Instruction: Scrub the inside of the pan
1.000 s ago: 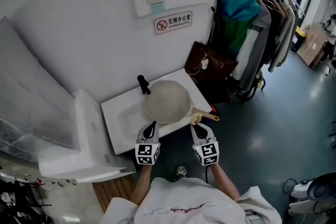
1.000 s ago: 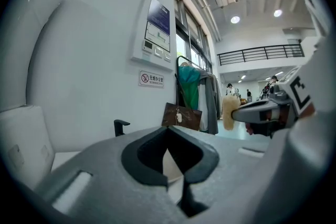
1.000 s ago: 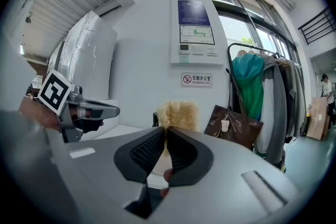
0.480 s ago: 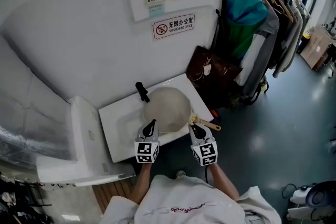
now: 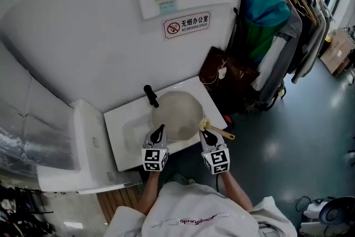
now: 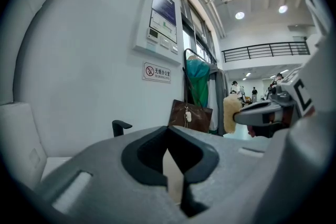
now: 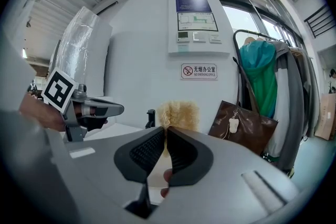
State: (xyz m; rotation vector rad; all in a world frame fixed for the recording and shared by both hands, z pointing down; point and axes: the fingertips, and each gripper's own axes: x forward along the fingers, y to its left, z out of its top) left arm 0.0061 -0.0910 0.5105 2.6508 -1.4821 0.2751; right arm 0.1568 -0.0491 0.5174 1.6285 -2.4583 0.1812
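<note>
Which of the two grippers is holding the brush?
The right gripper: its jaws clamp the brush, pale bristles standing above them. The left gripper pinches the pan rim instead.

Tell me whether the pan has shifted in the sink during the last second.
No. The pan keeps its place just right of the black tap in the sink.

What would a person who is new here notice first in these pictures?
A round pale pan lies over the white sink against the wall. The left tongs grip its near rim, and the right tongs hold a wooden-handled brush beside it. A full clothes rack stands at right.
</note>
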